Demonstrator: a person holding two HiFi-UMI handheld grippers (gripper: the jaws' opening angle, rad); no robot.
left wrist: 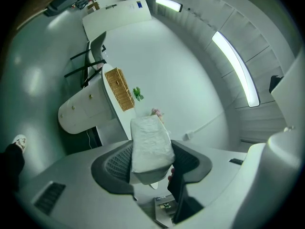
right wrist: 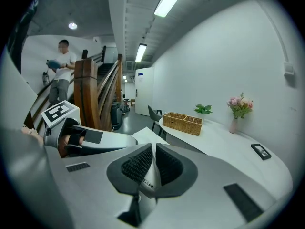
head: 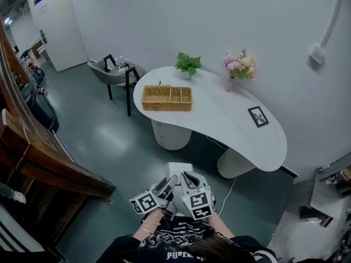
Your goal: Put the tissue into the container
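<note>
The left hand-held gripper (left wrist: pixel 151 162) pinches the tissue pack (left wrist: pixel 150 142) by one end, the right hand-held gripper (right wrist: pixel 153 165) beside it closed and empty, so the soft pack may slip out before reaching the basket (head: pixel 166 98) far ahead on the worktop (head: pixel 230 122).

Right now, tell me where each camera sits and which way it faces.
Head view: on the head, looking steeply down at the table and basket; a wrist, the left tool and the right tool show at the bottom.
Left gripper view: on the left tool, rolled sideways, facing the table; its jaws clamp the tissue.
Right gripper view: on the right tool, level, facing the table; the left tool shows at its left.
All three share the basket.
</note>
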